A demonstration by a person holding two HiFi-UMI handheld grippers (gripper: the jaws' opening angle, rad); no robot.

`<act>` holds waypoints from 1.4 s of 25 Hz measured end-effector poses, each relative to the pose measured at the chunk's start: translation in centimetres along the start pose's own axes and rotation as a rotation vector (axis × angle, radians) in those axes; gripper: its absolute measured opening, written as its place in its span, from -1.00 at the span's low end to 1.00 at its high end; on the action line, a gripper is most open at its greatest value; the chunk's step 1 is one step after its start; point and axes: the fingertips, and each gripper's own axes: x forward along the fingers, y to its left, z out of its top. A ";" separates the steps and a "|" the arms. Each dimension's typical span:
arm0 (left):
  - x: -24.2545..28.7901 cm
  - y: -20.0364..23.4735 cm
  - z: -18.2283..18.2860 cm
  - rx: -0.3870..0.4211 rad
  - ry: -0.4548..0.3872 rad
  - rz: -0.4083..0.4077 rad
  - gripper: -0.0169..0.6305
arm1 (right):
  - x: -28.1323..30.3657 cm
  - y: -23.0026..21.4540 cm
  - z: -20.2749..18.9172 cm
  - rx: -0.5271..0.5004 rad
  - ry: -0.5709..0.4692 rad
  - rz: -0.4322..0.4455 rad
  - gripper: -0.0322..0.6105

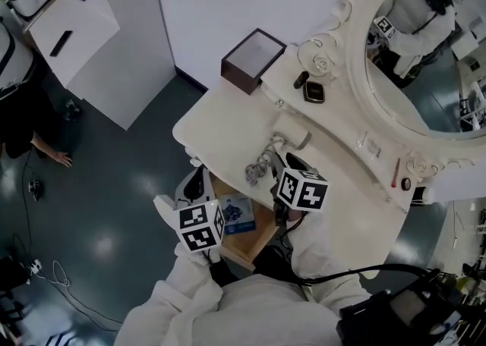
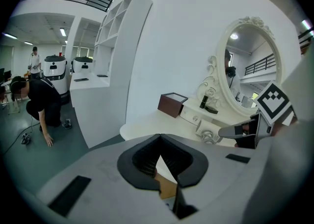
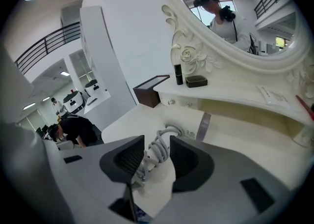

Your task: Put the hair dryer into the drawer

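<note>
1. The hair dryer (image 1: 291,134) lies flat on the white dressing table (image 1: 220,121), close against the front of the raised shelf under the mirror (image 1: 425,56).
2. Its long axis runs along that shelf front, with the grey-ringed end toward the person's right.
3. Its grey cord (image 1: 258,168) lies coiled beside it, nearer the table edge.
4. Right gripper (image 3: 157,147): jaws spread, cord coil between them, not pinched.
5. Left gripper (image 2: 159,139): tips pressed together on nothing, above the open drawer (image 1: 262,231).
</note>
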 end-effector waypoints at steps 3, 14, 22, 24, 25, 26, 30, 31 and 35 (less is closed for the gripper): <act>0.2 1.0 -0.3 -0.007 0.011 0.017 -0.93 | 1.1 -0.4 0.1 0.046 0.019 -0.016 -0.21; 1.1 3.9 -0.2 -0.038 0.032 0.047 -0.93 | 4.3 -1.0 0.2 0.159 0.082 -0.077 -0.06; 1.4 4.5 1.1 -0.042 0.037 0.064 -0.93 | 5.7 -1.7 -0.5 0.193 0.171 -0.114 -0.05; 1.6 4.5 1.3 -0.034 0.041 0.066 -0.93 | 6.0 -1.9 -0.8 0.207 0.190 -0.118 -0.04; 1.7 4.4 1.3 -0.027 0.045 0.067 -0.93 | 6.1 -1.9 -0.9 0.209 0.197 -0.119 -0.04; 1.9 4.4 1.3 -0.021 0.050 0.068 -0.93 | 6.2 -1.9 -0.8 0.208 0.205 -0.120 -0.04; 2.5 4.1 1.7 -0.014 0.062 0.069 -0.93 | 7.0 -2.0 -0.7 0.218 0.236 -0.128 -0.04; 2.7 4.0 1.8 -0.013 0.065 0.069 -0.93 | 7.3 -2.1 -0.7 0.223 0.244 -0.133 -0.04; 3.1 3.5 1.9 -0.007 0.074 0.071 -0.93 | 8.1 -2.4 -0.9 0.240 0.277 -0.148 -0.04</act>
